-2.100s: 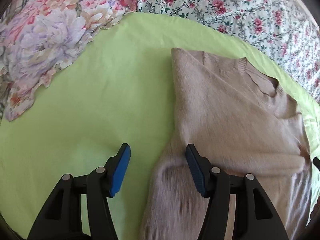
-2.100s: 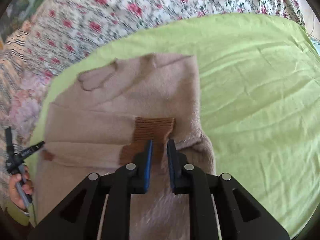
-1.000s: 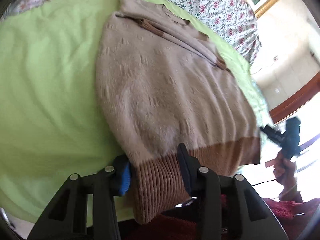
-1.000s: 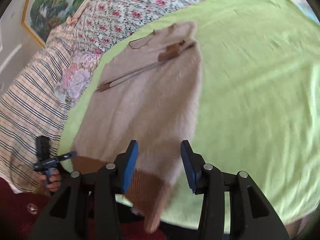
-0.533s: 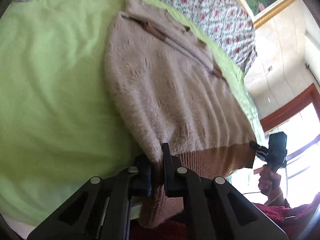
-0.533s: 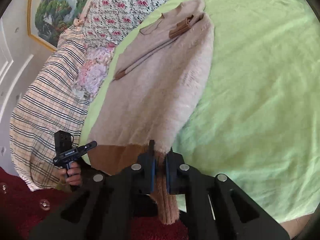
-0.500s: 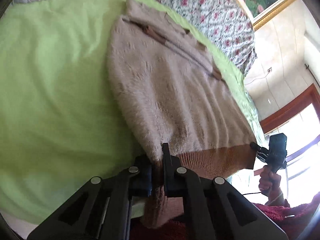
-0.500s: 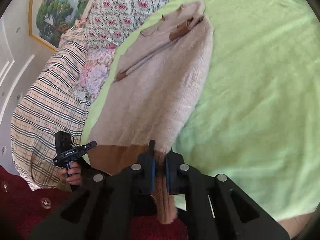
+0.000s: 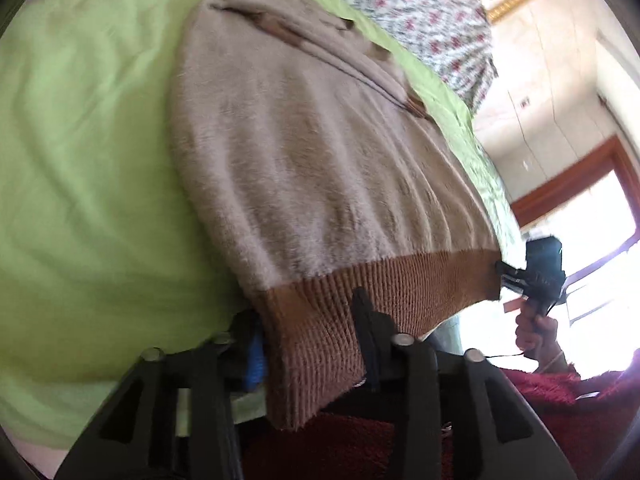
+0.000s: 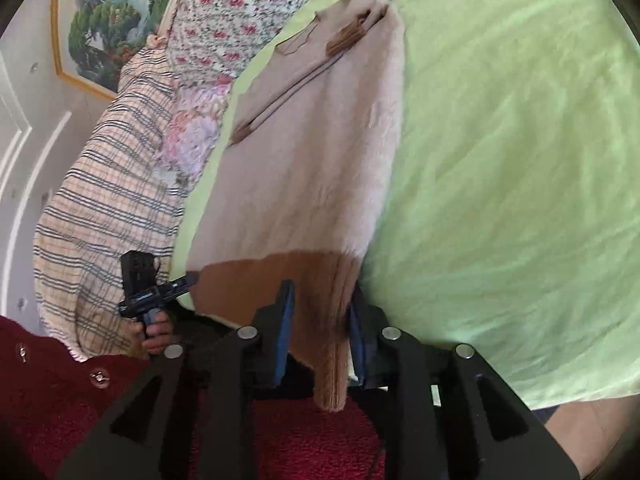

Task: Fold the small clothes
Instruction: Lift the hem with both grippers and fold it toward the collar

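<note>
The beige sweater lies flat on the green sheet. Its brown hem hangs over the sheet's near edge. The left gripper has its fingers apart around one hem corner. The right gripper has just been opening its jaws, with the other corner between them. Much of the sheet is bare.

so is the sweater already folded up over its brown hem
No, the sweater lies stretched out on the green sheet, its brown hem hanging off the near edge.

Bright daylight, window glare, motion blur
</note>
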